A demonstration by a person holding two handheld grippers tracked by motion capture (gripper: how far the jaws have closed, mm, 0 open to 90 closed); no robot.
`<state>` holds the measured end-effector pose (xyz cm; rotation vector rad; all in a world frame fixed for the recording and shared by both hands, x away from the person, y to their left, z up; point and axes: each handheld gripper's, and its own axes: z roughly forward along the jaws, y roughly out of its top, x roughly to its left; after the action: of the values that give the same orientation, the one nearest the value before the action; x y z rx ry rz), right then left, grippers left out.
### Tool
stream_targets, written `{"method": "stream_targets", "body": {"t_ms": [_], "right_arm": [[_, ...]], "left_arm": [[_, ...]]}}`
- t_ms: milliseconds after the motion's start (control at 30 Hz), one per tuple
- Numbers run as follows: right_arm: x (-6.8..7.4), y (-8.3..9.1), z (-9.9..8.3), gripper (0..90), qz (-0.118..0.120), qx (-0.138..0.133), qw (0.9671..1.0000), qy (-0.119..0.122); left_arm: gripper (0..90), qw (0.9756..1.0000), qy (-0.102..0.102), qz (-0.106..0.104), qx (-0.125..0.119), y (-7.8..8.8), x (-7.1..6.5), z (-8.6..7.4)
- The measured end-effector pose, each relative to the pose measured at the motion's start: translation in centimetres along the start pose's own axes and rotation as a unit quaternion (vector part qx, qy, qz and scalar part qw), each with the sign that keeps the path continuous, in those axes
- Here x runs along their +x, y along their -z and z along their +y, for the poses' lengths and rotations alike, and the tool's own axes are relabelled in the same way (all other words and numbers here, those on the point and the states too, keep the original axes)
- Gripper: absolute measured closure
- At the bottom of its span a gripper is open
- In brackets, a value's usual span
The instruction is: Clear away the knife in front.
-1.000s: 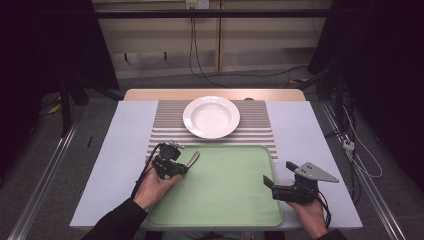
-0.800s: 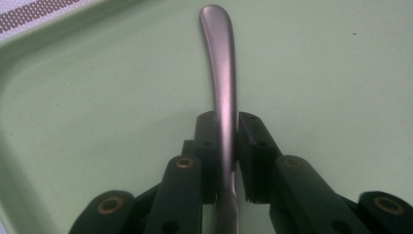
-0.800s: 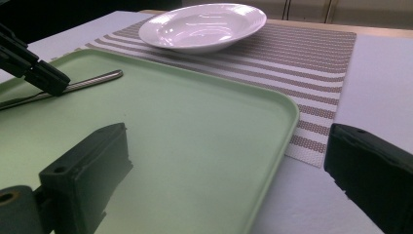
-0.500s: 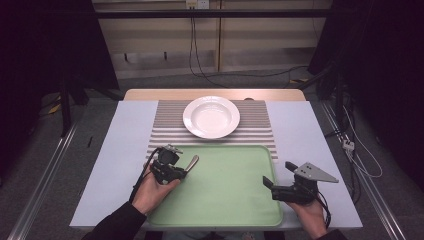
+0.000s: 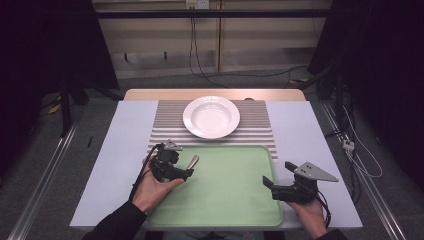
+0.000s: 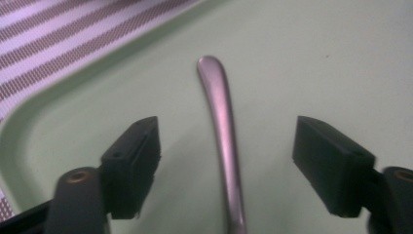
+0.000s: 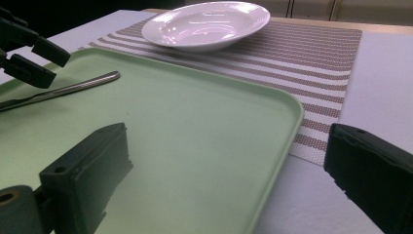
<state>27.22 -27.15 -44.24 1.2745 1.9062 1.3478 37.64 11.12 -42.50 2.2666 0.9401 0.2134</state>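
While the left gripper (image 5: pixel 189 173) hovers low, jaws just opened around the metal handle (image 6: pixel 221 131) lying on the green tray (image 5: pixel 240 210), the right gripper (image 5: pixel 269 187) rests open at the tray's right edge.

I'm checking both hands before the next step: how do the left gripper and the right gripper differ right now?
The left gripper hangs over the green tray with a metal utensil handle lying between its jaws, which have just been opening; the right gripper has nothing between its jaws. The left gripper sits at the tray's left near corner, the right gripper at the tray's right edge. Both are open and hand-held.
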Motion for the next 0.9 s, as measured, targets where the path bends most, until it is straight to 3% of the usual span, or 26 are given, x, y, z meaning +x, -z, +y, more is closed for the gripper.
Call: {"method": "stream_targets", "body": {"t_ms": [33,100,133,167,267,333,367,467,533,633,733,767,833,900], "right_arm": [[0.0,0.0,0.0,2.7,0.0,0.0,1.0,0.0],[0.0,0.0,0.0,2.8,0.0,0.0,1.0,0.0],[0.0,0.0,0.0,2.8,0.001,0.0,1.0,0.0],[0.0,0.0,0.0,2.8,0.001,0.0,1.0,0.002],[0.1,0.1,0.0,2.8,0.0,0.0,1.0,0.003],[0.1,0.1,0.0,2.9,-0.001,0.0,1.0,0.002],[0.1,0.1,0.0,2.9,-0.001,0.0,1.0,0.003],[0.2,0.1,0.1,2.9,-0.002,0.002,1.0,0.006],[0.3,0.1,0.0,2.9,-0.002,0.001,1.0,0.007],[0.2,0.2,0.0,3.0,-0.002,-0.003,1.0,0.005],[0.2,0.2,0.1,3.0,-0.002,-0.004,1.0,0.003],[0.2,0.2,0.1,3.0,-0.002,-0.003,1.0,0.003],[0.2,0.2,0.1,3.0,-0.001,-0.004,1.0,0.004],[0.2,0.2,0.0,3.1,0.0,-0.002,1.0,0.003]], "left_arm": [[20.6,0.9999,-0.006,-0.01,-0.005,0.1,-0.2,0.1],[14.0,0.9984,-0.02,-0.05,-0.016,0.2,-0.4,0.0],[16.9,0.998,-0.021,-0.053,-0.026,0.2,-0.7,0.0],[25.2,0.9975,-0.033,-0.053,-0.033,0.3,-1.0,0.0],[53.4,0.996,-0.036,-0.068,-0.046,0.2,-1.5,-0.3],[68.5,0.997,-0.054,-0.046,-0.029,-0.2,-1.8,-0.5],[76.7,0.9967,-0.055,-0.055,-0.022,-0.4,-1.7,-0.6],[88.4,0.9976,-0.056,-0.042,0.0,-1.0,-1.5,-0.6],[90.0,0.998,-0.05,-0.038,0.011,-1.2,-1.3,-0.6],[90.0,0.9974,-0.06,-0.025,0.03,-1.6,-1.4,-0.8],[90.0,0.9975,-0.063,-0.006,0.033,-1.6,-1.5,-0.8],[90.0,0.9975,-0.061,-0.017,0.032,-1.6,-1.4,-0.8],[90.0,0.9974,-0.062,0.003,0.037,-1.5,-1.5,-0.7],[90.0,0.9974,-0.06,-0.003,0.038,-1.5,-1.3,-0.7]]}}
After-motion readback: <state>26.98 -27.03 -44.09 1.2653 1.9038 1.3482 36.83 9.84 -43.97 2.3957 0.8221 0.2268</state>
